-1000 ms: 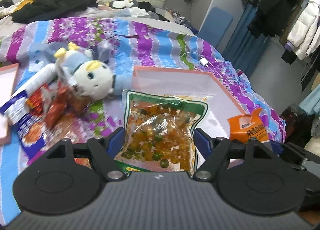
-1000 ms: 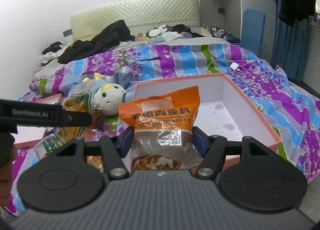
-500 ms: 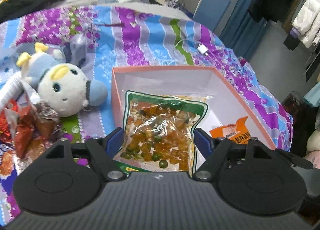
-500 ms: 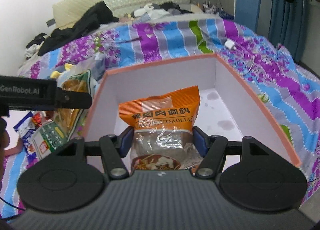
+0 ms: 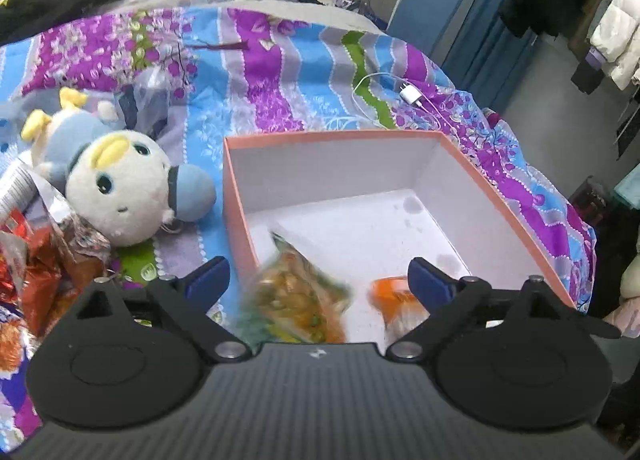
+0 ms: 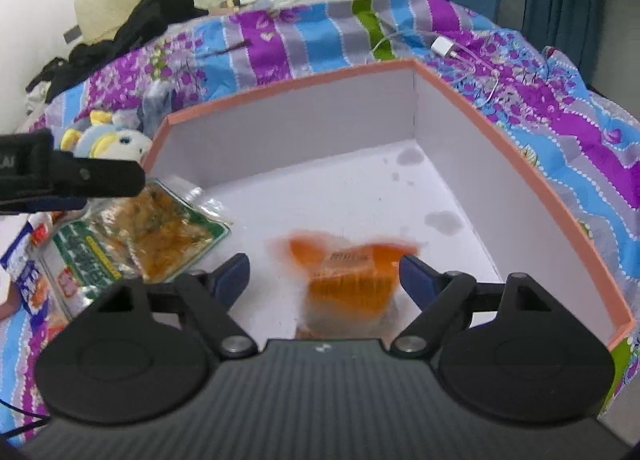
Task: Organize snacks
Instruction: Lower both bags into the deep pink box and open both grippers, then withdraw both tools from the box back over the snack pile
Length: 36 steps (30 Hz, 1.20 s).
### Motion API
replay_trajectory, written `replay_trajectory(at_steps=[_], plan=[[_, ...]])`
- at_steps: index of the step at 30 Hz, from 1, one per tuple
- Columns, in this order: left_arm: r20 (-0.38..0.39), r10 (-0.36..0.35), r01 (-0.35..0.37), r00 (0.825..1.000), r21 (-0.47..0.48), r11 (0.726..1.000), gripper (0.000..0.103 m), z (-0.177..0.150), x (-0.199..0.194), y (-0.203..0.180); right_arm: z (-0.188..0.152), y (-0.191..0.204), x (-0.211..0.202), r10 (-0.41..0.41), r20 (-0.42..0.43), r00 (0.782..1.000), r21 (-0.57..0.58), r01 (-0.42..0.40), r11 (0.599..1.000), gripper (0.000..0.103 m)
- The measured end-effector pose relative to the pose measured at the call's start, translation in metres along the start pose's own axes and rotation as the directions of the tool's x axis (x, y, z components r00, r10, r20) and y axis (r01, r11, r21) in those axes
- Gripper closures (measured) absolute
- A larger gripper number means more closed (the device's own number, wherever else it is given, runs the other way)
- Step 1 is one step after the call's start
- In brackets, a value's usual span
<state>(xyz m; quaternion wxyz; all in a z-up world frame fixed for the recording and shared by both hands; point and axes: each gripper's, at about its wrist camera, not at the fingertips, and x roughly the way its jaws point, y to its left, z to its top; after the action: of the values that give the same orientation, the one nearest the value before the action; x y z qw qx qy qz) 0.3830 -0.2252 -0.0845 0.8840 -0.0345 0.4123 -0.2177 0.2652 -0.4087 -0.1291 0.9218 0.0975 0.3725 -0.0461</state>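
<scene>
Box: orange-rimmed box with white inside walls sits on my striped bedspread; both my tools point down into its near end.
Left gripper: my left gripper has just been opening; its blue fingers stand wide and press on nothing.
Green pack: green pack of yellow-orange snack is blurred between those fingers, loose, at the box's near left corner; from the right camera it lies tilted over the left wall.
Right gripper: my right gripper has also just been opening; its jaws are apart, clear of the pack between them.
Orange pack: orange pack is blurred inside the box near the front, free of both pads.
Outside the box: plush toy lies just left of it, more wrappers further left, a white charger beyond.
</scene>
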Motion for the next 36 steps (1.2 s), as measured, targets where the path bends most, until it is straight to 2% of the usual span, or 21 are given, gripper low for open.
replay_trajectory(at_steps=[7, 15, 27, 36], plan=[[0.070, 0.009, -0.009, 0.997, 0.002, 1.000, 0.005, -0.005, -0.058, -0.005, 0.004, 0.010, -0.043, 0.011, 0.074, 0.997, -0.006, -0.011, 1.000, 0.020], [0.179, 0.030, -0.033, 0.983, 0.014, 0.999, 0.005, -0.028, -0.149, -0.007, -0.004, 0.034, -0.109, 0.051, 0.169, 0.984, -0.031, -0.046, 0.998, 0.020], [0.246, 0.082, -0.075, 0.966, -0.035, 0.997, 0.005, -0.108, -0.262, 0.017, -0.047, 0.083, -0.190, 0.144, 0.246, 0.958, -0.087, -0.127, 0.988, 0.020], [0.246, 0.152, -0.130, 0.957, -0.102, 0.986, 0.005, -0.166, -0.315, 0.045, -0.079, 0.115, -0.219, 0.214, 0.244, 0.946, -0.131, -0.187, 0.974, 0.020]])
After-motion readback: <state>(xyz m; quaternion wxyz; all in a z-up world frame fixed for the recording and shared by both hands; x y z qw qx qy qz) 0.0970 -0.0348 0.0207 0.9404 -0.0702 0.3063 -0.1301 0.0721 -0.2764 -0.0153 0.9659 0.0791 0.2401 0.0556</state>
